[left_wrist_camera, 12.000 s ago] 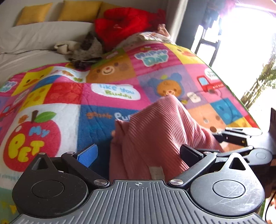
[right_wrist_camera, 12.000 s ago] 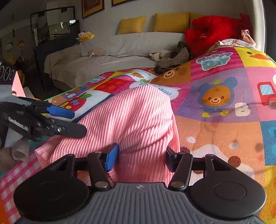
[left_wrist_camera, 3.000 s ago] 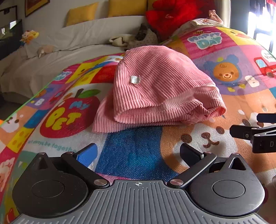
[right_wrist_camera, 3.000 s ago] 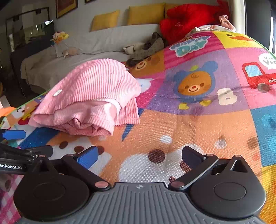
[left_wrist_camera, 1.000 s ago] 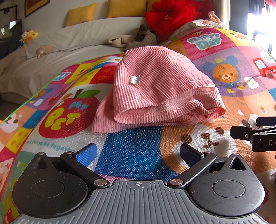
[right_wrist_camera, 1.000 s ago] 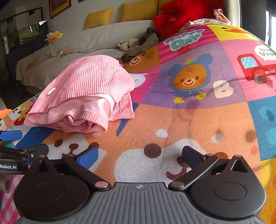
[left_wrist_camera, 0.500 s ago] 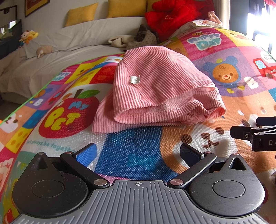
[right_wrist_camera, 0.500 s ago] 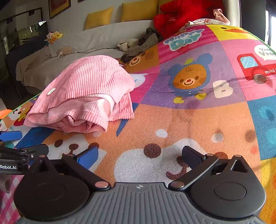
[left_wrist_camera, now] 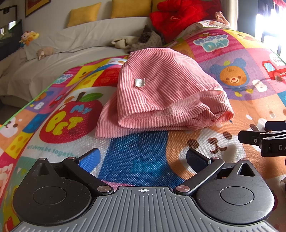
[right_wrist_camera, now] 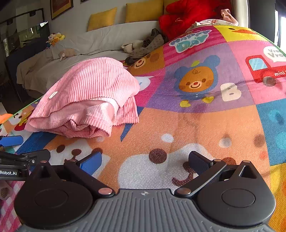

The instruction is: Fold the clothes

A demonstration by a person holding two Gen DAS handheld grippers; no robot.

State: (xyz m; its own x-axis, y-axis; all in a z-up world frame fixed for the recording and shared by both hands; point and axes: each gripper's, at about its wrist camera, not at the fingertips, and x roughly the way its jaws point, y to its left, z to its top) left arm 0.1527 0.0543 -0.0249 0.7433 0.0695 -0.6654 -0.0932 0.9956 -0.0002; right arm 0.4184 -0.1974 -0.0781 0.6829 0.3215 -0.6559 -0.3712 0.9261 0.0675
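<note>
Both tongs, left (left_wrist_camera: 143, 158) and right (right_wrist_camera: 144, 160), gape wide, empty, short of the folded pink garment (left_wrist_camera: 160, 92).

Black left tongs (left_wrist_camera: 143, 158) & right tongs (right_wrist_camera: 144, 160): ribbed grey base, one blue pad, silver screws.

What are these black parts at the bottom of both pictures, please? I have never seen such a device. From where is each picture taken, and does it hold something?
No robot is here: a person carries a hand-held claw in each hand. Each has a wide-angle camera looking forward along its two fingers, so its own black body fills the bottom of its picture. One picture comes from the left claw, the other from the right claw. Each also sees the other at its edge. Both are open and hold nothing. On the colourful cartoon mat lies a folded pink ribbed garment, apart from both claws. Behind are yellow cushions and a red plush thing.
</note>
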